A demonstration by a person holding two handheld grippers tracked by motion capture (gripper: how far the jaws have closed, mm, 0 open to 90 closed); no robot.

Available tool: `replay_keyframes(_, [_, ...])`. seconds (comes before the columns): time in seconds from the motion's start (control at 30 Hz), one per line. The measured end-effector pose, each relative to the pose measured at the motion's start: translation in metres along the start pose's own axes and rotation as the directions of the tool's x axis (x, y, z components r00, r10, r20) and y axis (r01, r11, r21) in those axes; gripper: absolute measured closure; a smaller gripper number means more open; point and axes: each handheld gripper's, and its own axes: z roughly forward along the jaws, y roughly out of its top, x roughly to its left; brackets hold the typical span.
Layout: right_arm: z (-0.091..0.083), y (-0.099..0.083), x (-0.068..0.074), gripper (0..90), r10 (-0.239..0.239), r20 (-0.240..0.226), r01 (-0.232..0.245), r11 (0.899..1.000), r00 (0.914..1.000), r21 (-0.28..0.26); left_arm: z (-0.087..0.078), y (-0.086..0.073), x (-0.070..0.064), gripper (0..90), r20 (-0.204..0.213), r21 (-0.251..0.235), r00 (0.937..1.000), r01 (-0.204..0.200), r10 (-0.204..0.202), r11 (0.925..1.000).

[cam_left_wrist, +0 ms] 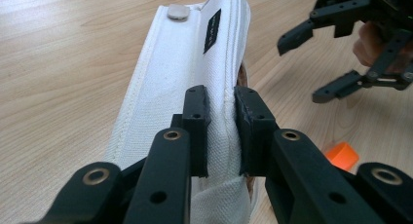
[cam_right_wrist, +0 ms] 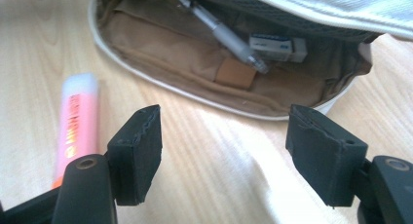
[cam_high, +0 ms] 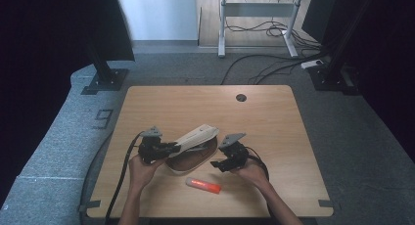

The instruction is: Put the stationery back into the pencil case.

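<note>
A white fabric pencil case with a brown lining lies open in the middle of the table. Its lid flap is lifted, and my left gripper is shut on the flap's edge. Inside the case lie a clear pen and a white eraser. An orange marker rests on the table in front of the case, also at the left of the right gripper view. My right gripper stands open just right of the case, nothing between its jaws.
The wooden table has a round cable hole near its far edge. Cables trail from both grippers toward the front edge. Black stands and floor cables lie beyond the table.
</note>
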Motion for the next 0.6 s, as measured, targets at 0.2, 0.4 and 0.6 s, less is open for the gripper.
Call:
replay_keyframes(0.2, [-0.007, -0.006, 0.009, 28.9, 0.0, -0.015, 0.0, 1.0, 0.9999, -0.011, 0.0, 0.0, 0.0, 76.3, -0.002, 0.002, 1.0, -0.004, 0.004, 1.0])
replay_keyframes(0.4, [-0.011, -0.013, 0.019, 32.5, 0.008, -0.039, -0.008, 1.0, 0.9992, 0.001, 0.0, 0.0, 0.0, 76.2, -0.002, 0.004, 1.0, -0.006, 0.006, 1.0])
replay_keyframes(0.6, [-0.013, -0.021, 0.03, 36.5, 0.015, -0.08, -0.013, 1.0, 0.9967, 0.015, 0.0, 0.0, 0.0, 76.2, -0.001, 0.007, 1.0, -0.005, 0.005, 1.0])
